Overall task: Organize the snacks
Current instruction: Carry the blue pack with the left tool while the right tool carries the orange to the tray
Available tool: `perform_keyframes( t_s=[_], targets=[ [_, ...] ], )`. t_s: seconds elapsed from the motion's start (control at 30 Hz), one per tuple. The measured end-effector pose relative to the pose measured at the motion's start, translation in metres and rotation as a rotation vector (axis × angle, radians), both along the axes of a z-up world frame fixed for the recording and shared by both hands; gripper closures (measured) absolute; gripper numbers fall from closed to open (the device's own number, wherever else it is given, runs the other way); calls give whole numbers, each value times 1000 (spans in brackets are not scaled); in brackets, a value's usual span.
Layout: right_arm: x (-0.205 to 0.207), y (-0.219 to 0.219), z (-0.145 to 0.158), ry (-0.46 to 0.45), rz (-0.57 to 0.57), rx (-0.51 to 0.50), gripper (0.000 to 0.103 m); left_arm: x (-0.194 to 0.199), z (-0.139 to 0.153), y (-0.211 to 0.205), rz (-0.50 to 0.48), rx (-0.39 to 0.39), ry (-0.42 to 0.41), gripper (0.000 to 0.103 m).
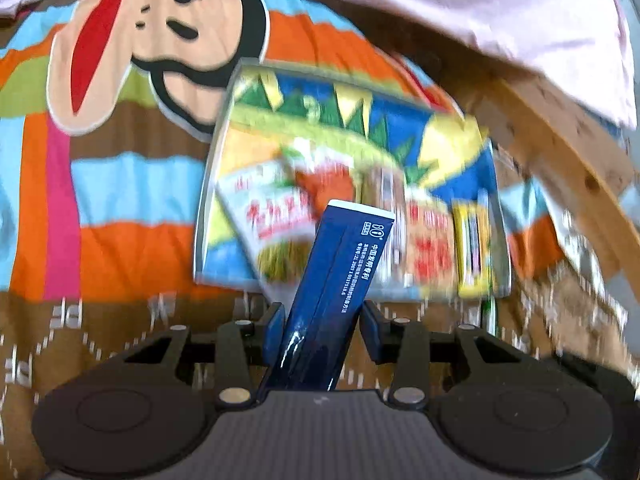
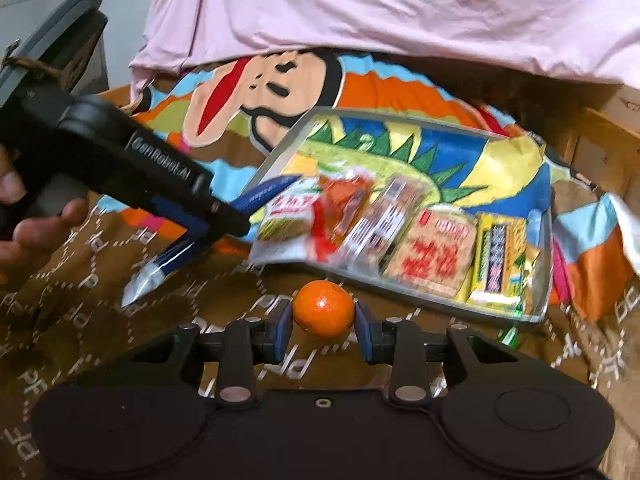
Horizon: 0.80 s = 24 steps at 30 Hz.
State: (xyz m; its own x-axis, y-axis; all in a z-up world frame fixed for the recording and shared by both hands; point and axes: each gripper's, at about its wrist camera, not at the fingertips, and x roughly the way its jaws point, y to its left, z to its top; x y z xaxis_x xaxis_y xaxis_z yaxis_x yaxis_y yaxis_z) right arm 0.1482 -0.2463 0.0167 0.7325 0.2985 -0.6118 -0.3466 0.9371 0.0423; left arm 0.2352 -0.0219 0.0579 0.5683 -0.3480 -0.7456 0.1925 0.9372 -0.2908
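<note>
My left gripper (image 1: 322, 330) is shut on a long dark blue snack packet (image 1: 336, 280), which stands up between the pads and leans right. In the right wrist view that same left gripper (image 2: 208, 216) hangs at the left, held by a hand, with the blue packet (image 2: 160, 268) slanting down toward the cloth. My right gripper (image 2: 322, 330) is shut on a small orange mandarin (image 2: 323, 309). Beyond both lies a clear shallow tray (image 2: 546, 240) (image 1: 202, 216) holding several snack packets, among them a red-lettered one (image 2: 434, 258) and a yellow one (image 2: 500, 266).
Everything rests on a colourful cartoon-print bedspread (image 2: 240, 92) with a brown patterned part (image 2: 80, 320) in front. A pink sheet (image 2: 380, 8) is bunched behind the tray. A wooden frame (image 1: 560, 132) runs along the right, with cardboard boxes (image 2: 600, 140) at the far right.
</note>
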Motion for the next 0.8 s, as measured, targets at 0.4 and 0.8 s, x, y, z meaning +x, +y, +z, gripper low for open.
perform_keyframes(
  t_s=[0.4,0.8],
  targets=[
    [100,-29,10,-156,-170,38,68,84,7,-45,80,-87,-151,59],
    [176,-54,-19,-124,-323,18,68,129,-21,-80,143,-51,-134,58]
  ],
)
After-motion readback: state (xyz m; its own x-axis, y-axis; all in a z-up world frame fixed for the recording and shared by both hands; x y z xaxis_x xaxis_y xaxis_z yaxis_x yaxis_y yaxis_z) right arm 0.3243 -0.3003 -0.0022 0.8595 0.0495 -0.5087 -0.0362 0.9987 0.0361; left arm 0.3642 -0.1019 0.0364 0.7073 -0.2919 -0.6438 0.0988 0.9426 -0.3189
